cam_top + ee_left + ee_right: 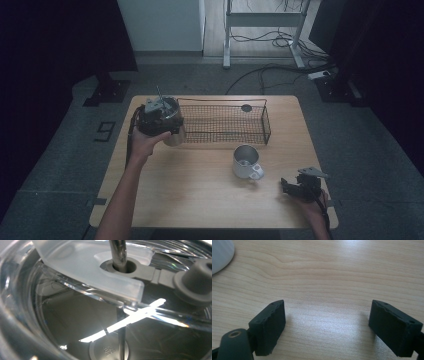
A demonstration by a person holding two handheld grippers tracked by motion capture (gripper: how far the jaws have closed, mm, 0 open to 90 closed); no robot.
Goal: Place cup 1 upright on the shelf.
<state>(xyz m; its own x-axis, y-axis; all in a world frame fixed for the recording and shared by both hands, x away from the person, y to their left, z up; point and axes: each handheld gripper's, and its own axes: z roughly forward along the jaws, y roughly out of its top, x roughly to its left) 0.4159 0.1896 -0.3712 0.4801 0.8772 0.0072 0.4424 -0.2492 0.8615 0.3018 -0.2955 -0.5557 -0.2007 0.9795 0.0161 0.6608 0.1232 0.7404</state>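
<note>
The left gripper [159, 120] hangs over the table's [200, 200] far left corner, right on top of a clear tumbler [174, 134] with a metal straw [159, 93] poking up behind it; the tumbler sits just beside the left end of the wire basket [227, 123]. From the left gripper view we're looking straight down into the tumbler's clear lid [82, 267], the straw [119, 252] passing through a grey seal. Whether those jaws are pressing on the tumbler, I cannot tell. Over on the near right corner, the right gripper [300, 187] rests low by the table edge, and its own view shows both black pads [270, 325] spread wide apart over bare wood, nothing between them. A metal mug [246, 162] stands mid-table, in front of the basket.
</note>
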